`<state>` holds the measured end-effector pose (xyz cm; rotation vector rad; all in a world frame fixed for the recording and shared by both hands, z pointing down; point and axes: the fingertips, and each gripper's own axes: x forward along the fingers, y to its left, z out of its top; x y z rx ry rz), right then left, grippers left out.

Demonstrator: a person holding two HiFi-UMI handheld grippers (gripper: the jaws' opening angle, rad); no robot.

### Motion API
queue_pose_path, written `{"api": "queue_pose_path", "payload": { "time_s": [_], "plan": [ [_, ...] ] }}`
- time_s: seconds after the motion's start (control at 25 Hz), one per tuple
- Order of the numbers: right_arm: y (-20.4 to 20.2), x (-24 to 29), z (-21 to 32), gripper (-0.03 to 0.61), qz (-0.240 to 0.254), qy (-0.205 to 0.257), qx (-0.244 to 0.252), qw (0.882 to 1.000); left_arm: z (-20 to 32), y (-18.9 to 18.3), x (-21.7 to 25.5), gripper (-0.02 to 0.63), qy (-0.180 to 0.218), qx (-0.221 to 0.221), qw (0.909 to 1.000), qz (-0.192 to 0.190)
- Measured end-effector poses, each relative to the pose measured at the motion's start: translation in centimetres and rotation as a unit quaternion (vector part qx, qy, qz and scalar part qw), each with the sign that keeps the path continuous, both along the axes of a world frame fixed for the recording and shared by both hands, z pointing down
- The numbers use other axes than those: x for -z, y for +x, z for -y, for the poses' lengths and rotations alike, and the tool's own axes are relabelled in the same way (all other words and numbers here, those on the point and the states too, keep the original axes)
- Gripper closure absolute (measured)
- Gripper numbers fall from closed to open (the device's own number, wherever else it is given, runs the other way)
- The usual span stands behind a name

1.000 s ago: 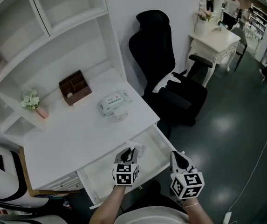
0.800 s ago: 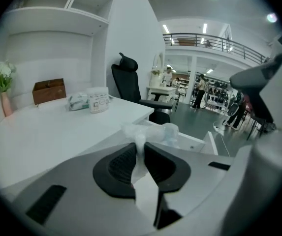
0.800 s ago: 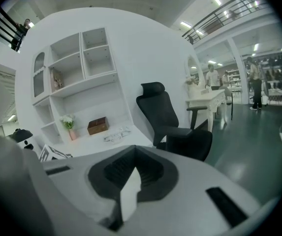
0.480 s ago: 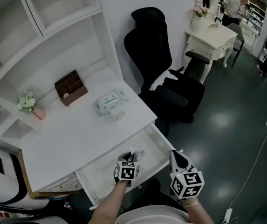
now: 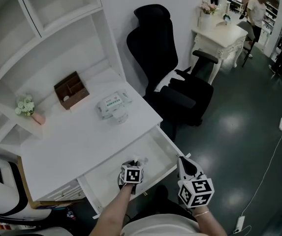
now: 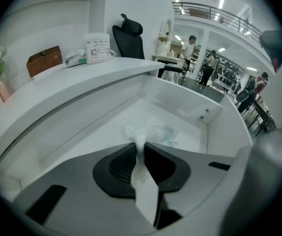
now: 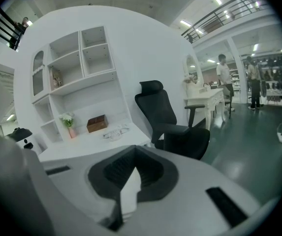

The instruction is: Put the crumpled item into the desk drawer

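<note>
The crumpled white tissue [image 5: 141,160] is pinched in my left gripper [image 5: 134,163], which is shut on it. In the left gripper view the tissue [image 6: 153,133] bunches out just past the jaws of the left gripper [image 6: 141,150], low over the white floor of the open desk drawer [image 6: 131,113]. In the head view the drawer [image 5: 153,144] stands pulled out from the front of the white desk [image 5: 81,136]. My right gripper [image 5: 182,164] hangs to the right of the drawer's front corner. Its jaws are shut with nothing between them [image 7: 133,173].
On the desk lie a pack of wipes [image 5: 112,102], a brown wooden box [image 5: 72,89] and a small flower vase [image 5: 27,108]. A black office chair [image 5: 168,73] stands right of the desk. A white dressing table [image 5: 219,33] and people are at the far right.
My left gripper has gone lower and a little forward into the drawer with the tissue still in it. The right gripper has hardly moved.
</note>
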<state>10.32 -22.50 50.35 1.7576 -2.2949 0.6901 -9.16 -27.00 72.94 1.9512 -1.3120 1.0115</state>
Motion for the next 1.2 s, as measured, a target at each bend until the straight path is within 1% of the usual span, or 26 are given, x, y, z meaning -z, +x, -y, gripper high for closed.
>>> {"api": "queue_pose_path", "payload": {
  "time_s": [0.12,0.4,0.64,0.84,1.04,1.2],
  "plan": [
    [0.2,-0.1,-0.2,0.577,-0.001,-0.002,-0.002,1.000,-0.2,-0.3,-0.7,0.568,-0.017,-0.005,0.9998,0.013],
    [0.3,-0.1,-0.4,0.577,0.001,-0.005,-0.001,1.000,-1.3,-0.2,-2.1,0.565,-0.060,-0.018,0.9977,0.023],
    [0.5,-0.2,-0.7,0.577,0.001,-0.006,0.001,1.000,-1.4,-0.4,-2.7,0.548,-0.072,-0.014,0.9969,0.028],
    [0.7,-0.3,-0.7,0.577,-0.001,-0.007,0.003,1.000,-1.5,-0.5,-2.9,0.515,-0.087,0.001,0.9960,0.016],
    [0.6,-0.2,-0.7,0.577,0.001,-0.003,0.009,1.000,-1.7,-0.8,-2.9,0.471,-0.088,0.008,0.9961,0.011],
    [0.1,-0.2,-0.6,0.577,0.004,-0.001,0.017,1.000,-1.1,-1.0,-1.3,0.471,-0.063,0.022,0.9978,-0.008]
  ]
}}
